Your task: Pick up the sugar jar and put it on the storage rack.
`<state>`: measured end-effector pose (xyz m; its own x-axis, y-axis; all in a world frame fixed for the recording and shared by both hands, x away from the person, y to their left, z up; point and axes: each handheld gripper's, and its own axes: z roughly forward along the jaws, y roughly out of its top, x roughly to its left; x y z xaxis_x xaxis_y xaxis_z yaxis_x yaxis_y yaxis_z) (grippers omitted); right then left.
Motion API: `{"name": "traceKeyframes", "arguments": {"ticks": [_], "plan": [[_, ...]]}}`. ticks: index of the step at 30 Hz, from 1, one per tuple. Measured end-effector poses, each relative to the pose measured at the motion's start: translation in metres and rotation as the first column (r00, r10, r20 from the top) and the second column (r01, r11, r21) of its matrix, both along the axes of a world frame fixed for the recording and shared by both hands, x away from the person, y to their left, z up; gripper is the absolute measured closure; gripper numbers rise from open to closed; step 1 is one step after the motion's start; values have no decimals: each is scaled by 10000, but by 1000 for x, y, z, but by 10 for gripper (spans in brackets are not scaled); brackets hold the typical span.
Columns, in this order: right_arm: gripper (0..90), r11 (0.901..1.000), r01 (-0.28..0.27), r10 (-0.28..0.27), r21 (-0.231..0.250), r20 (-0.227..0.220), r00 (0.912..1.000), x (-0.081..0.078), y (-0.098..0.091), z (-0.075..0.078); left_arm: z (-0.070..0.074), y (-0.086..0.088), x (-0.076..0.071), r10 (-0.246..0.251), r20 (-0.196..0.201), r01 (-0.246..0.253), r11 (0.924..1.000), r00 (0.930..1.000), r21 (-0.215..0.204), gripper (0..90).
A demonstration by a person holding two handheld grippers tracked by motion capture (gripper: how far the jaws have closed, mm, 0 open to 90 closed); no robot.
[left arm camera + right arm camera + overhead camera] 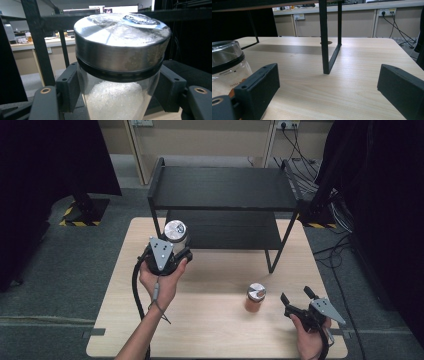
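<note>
My left gripper (175, 245) is shut on a glass jar (175, 232) with a steel lid and holds it off the table, in front of the black shelf rack (220, 187). Seen from the left gripper view, the jar (117, 75) holds white grains and both jaws press its sides. A second jar (255, 298) with orange contents and a steel lid stands on the table. My right gripper (296, 296) rests open to that jar's right, with nothing between its jaws. The orange jar (224, 67) sits just outside the left jaw in the right gripper view.
The rack's two dark shelves span the back of the light wooden table (215, 320); its front right leg (324, 45) stands ahead of the right gripper. Cables (305, 165) lie on the floor behind the table at the right.
</note>
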<state>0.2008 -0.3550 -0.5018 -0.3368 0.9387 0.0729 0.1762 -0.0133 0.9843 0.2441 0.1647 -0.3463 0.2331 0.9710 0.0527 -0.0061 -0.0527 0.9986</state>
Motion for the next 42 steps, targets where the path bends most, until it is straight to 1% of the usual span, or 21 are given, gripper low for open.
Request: {"name": "traceKeyframes", "arguments": {"ticks": [3, 8, 12, 13, 15, 17, 18, 19, 20, 22, 23, 24, 25, 28, 29, 33, 34, 35, 40, 41, 42], "plan": [[45, 10000, 6, -6, 4, 11, 10000, 0, 0, 0, 6, 0, -1, 26, 117, -26, 10000, 9999, 23, 309], [45, 10000, 21, -21, 18, 11, 10000, 0, 0, 0, 14, 0, -1, 32, 177, -33, 10000, 9998, 39, 309], [45, 10000, 24, -24, 33, 12, 10000, 0, 0, 0, 26, 1, 1, 72, 245, -73, 10000, 9997, 34, 309], [45, 10000, 21, -21, 32, 8, 10000, 0, 0, 0, 26, 1, 1, 72, 245, -73, 10000, 9997, 34, 309], [46, 10000, 19, -19, 23, -1, 10000, 0, 0, 0, 33, 2, 1, 44, 281, -44, 10000, 9996, 1, 309], [46, 10000, 16, -16, 18, -5, 10000, 0, 0, 0, 36, 2, 1, 35, 286, -34, 10000, 9996, -28, 309], [47, 10000, 21, -21, 22, -14, 10000, 0, 0, 0, 41, 2, 1, 57, 311, -56, 10000, 9995, -11, 309], [47, 10000, 21, -21, 22, -14, 10000, 0, 0, 0, 41, 2, 1, 57, 311, -56, 10000, 9995, -11, 309], [47, 10000, 20, -20, 22, -7, 10000, 0, 0, 0, 45, 2, 1, 57, 350, -57, 10000, 9994, -16, 309], [47, 10000, 35, -35, 39, -5, 10000, 0, 0, 0, 48, 2, 1, 49, 347, -48, 10000, 9994, -43, 309], [47, 10000, 36, -36, 39, -4, 10000, 0, 0, 0, 53, 3, 2, 13, 325, -11, 10000, 9995, -89, 309], [47, 10000, 34, -34, 40, -13, 10000, 0, 0, 0, 53, 3, 2, 13, 325, -11, 10000, 9995, -89, 309], [47, 10000, 33, -33, 41, -14, 10000, 0, 0, 0, 58, 3, 3, 6, 306, -2, 9999, 9995, -120, 309], [48, 10000, 32, -31, 44, -9, 10000, 0, 0, 0, 66, 2, 4, 21, 301, -20, 10000, 9995, -28, 309], [48, 10000, 34, -34, 49, -10, 10000, 0, 0, 0, 66, 2, 4, 21, 301, -20, 10000, 9995, -28, 309], [53, 10000, 25, -25, 42, -26, 10000, 0, 0, 0, 78, 2, 7, -21, 233, 24, 9999, 9997, -131, 309], [53, 10000, 25, -25, 42, -26, 10000, 0, 0, 0, 78, 2, 7, -21, 233, 24, 9999, 9997, -131, 309], [54, 10000, 16, -16, 33, -20, 10000, 0, 0, 0, 82, 2, 8, 1, 248, 3, 9999, 9997, -155, 309], [56, 10000, 7, -7, 18, -29, 10000, 1, 0, 0, 90, 3, 9, -12, 231, 17, 9997, 9997, -231, 309], [56, 10000, 3, -3, 13, -31, 10000, 0, 0, 0, 94, 3, 10, -5, 234, 11, 9997, 9997, -251, 309], [56, 10000, 3, -3, 13, -31, 10000, 0, 0, 0, 94, 3, 10, -5, 234, 11, 9997, 9997, -251, 309]]}}
